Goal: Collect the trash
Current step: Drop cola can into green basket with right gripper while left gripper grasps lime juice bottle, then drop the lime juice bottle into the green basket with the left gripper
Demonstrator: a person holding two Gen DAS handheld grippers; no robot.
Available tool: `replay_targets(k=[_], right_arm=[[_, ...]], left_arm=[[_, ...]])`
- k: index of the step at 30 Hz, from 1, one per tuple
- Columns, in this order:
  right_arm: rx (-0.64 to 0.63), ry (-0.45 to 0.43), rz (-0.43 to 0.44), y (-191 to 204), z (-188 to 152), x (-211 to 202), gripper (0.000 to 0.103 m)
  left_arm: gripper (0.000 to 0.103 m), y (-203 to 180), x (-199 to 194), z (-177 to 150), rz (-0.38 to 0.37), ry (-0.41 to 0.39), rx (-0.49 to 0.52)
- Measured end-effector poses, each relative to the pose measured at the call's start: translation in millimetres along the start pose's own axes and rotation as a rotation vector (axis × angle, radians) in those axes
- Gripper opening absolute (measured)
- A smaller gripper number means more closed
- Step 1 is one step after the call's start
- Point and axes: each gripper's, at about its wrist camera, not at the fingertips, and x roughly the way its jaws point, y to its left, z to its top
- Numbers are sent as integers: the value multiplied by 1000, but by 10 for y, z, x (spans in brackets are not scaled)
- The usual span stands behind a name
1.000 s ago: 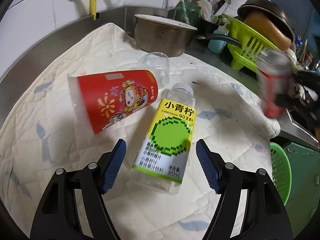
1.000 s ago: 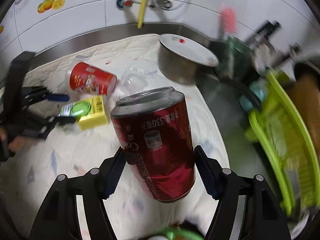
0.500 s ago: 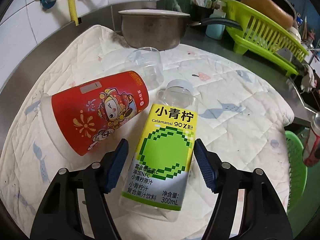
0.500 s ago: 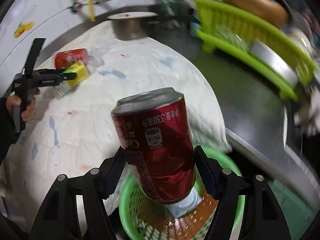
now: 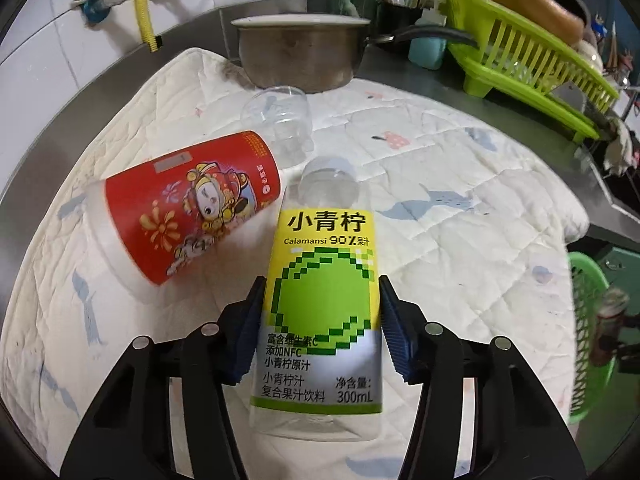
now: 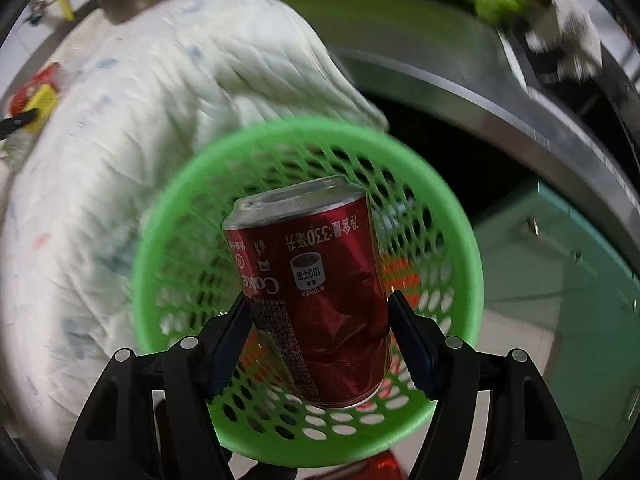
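Observation:
My left gripper [image 5: 322, 324] is shut on a clear juice bottle [image 5: 322, 300] with a yellow-green label, lying on the white quilted cloth [image 5: 460, 240]. A red paper cup [image 5: 188, 208] lies on its side just left of the bottle. A clear plastic cup [image 5: 280, 120] lies behind them. My right gripper [image 6: 320, 340] is shut on a dented red cola can [image 6: 312, 292] and holds it over the mouth of a green mesh basket [image 6: 448, 208], beside the counter edge. The basket [image 5: 588, 312] and can [image 5: 610, 320] also show at the right of the left wrist view.
A steel pot [image 5: 300, 56] with a lid stands at the back of the cloth. A green dish rack [image 5: 532, 64] with pans sits at the back right. The steel counter edge [image 6: 520, 120] runs above the basket. Something red-orange lies inside the basket [image 6: 400, 276].
My left gripper moved forward and closed on the juice bottle. My right gripper carried the can off the counter, to the right and down, over the green basket.

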Motion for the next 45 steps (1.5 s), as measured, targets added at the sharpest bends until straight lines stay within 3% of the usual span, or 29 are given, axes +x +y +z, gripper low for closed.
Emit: replay_targets(k=[9,15,20,25,30,37,45], right_arm=[[59,79,32,-46,-207,418,67],[87,89,51,-131,-264,551,72],[98,54,58,-184,-389,401,75],[131,-25,74,-387,-534,9,76],[152,-114,83,-542,-700,-449,80],[208,-188,94,-702,-951,-857,80],[230,-212,96,-733,-1112,-968,80]], left_arm=[[52,-295,-605,-267,-131,-67,-18],[52,-755,-882,-367,-232,-101,26],[52,-1227,-926,-381,-309,-102,84],[52,-1700,-853,-408,-373,-78,142],[52,-2241,-596,-514,-414,-1,209],[53,-2824,-78,-751,-399,137,295],[53,-3161,354,-859,-384,217,328]])
